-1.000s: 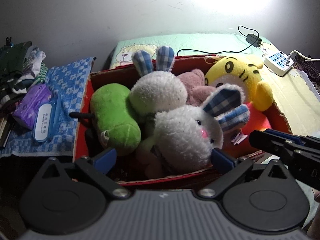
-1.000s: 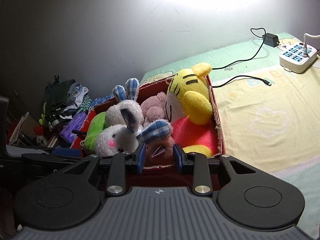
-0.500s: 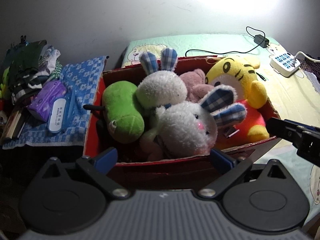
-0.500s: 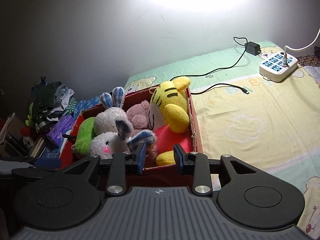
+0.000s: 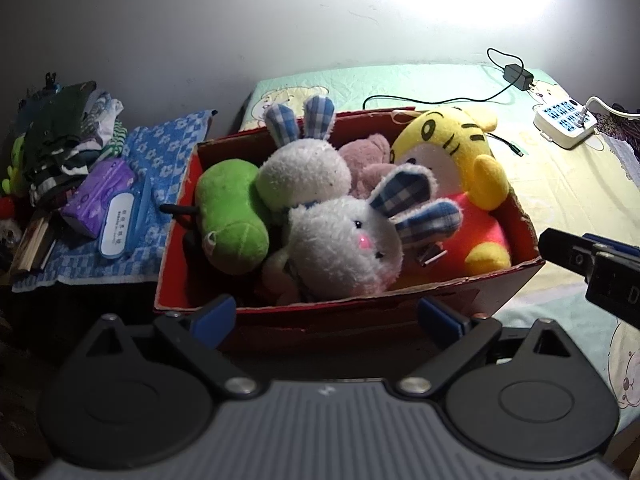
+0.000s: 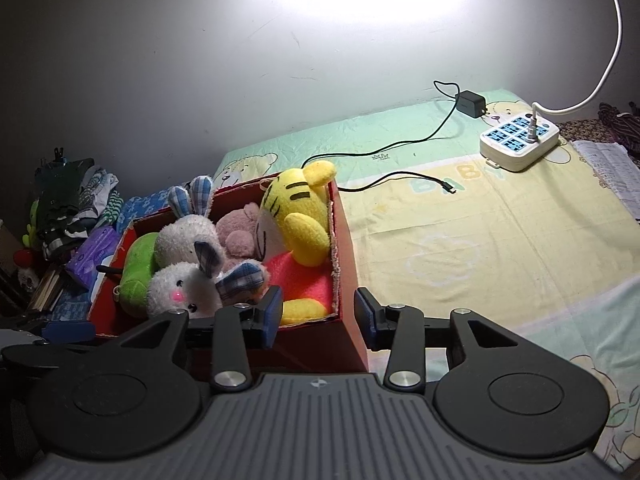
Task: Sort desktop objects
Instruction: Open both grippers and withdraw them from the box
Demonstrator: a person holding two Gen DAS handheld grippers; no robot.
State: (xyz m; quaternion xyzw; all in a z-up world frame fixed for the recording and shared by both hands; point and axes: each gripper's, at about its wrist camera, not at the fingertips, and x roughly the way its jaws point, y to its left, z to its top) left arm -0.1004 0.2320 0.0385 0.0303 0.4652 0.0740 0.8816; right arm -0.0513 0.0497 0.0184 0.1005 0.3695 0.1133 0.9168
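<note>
red cardboard box (image 5: 360,312), centre of the left view, packed with plush: two white rabbits (image 5: 344,248), green toy (image 5: 232,216), pink bear (image 5: 366,160), yellow tiger (image 5: 448,152); i hold the left gripper (image 5: 324,316) spread wide before its near wall, empty; right gripper (image 6: 318,316) parted astride the near right corner, gripping nothing; i judge a straight, level approach best; power strip (image 6: 518,140) upper right.

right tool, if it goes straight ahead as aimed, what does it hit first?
Probably the red box: the open right tool straddles its near right corner, so that corner wall comes first, ahead of the yellow tiger plush. Depth is uncertain.
</note>
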